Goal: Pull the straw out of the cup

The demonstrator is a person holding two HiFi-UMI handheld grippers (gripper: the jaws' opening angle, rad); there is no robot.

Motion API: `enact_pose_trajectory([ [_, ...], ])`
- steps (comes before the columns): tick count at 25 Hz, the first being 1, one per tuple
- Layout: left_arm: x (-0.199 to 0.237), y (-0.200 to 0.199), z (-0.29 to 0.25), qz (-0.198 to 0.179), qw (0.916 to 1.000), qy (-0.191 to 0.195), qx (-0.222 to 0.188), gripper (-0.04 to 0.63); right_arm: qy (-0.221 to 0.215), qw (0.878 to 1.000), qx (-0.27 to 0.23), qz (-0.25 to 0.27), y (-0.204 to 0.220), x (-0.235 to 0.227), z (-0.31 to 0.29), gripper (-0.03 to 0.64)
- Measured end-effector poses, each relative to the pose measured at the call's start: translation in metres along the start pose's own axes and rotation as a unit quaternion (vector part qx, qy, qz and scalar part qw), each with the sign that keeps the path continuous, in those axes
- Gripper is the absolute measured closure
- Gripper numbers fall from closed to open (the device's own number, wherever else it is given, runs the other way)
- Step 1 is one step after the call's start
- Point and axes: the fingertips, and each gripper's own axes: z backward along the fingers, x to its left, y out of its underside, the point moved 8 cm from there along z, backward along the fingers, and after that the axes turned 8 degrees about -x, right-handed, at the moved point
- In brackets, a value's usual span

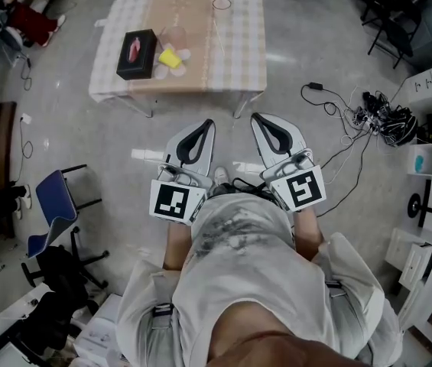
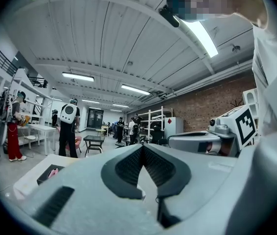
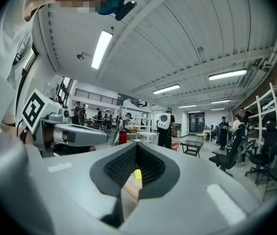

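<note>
Here, at the far left of the head view, a blue chair (image 1: 55, 197) stands on the floor, well apart from the table (image 1: 238, 60), which lies ahead under a checked cloth. On the table's left part sits a black box (image 1: 137, 53) with something pink on top. Just to its right lies a yellow thing (image 1: 170, 58), close against a clear vessel (image 1: 174, 35) whose shape is hard to read. Further right, near the far edge, stands the clear cup (image 1: 221, 4); the straw is too thin to make out for certain. Both tongs are held close to the person's body, well short of the table and pointing level toward it. The left tongs (image 1: 209, 122) have their tips pressed together with nothing between them; in their own view the black box shows low at the left. The right tongs (image 1: 254, 116), just beside them, are likewise closed tip to tip and empty, and through the gap behind their tips the yellow thing shows far off. To the right a tangle of black cables (image 1: 380, 121) lies on the floor, and white shelves (image 1: 430, 90) stand at the edge.
</note>
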Motion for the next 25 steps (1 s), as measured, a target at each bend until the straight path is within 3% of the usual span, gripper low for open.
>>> enact_pose_trajectory([
  [3, 0.013, -0.001, -0.006, 0.007, 1.0, 0.006, -0.004, 0.591, 0.011, 0.999, 0.032, -0.001, 0.005, 0.0, -0.008, 0.607],
  [7, 0.025, 0.002, -0.012, 0.008, 0.9999, 0.011, 0.001, 0.591, 0.017, 1.0, 0.003, -0.002, -0.001, -0.003, -0.023, 0.607],
  [13, 0.039, 0.005, -0.032, 0.013, 0.9998, 0.013, 0.006, 0.591, 0.02, 1.0, 0.004, 0.002, 0.004, -0.019, -0.042, 0.607],
  [25, 0.06, 0.013, -0.094, 0.002, 0.9998, -0.016, 0.01, 0.591, -0.019, 1.0, 0.0, -0.007, 0.017, -0.081, -0.087, 0.607],
])
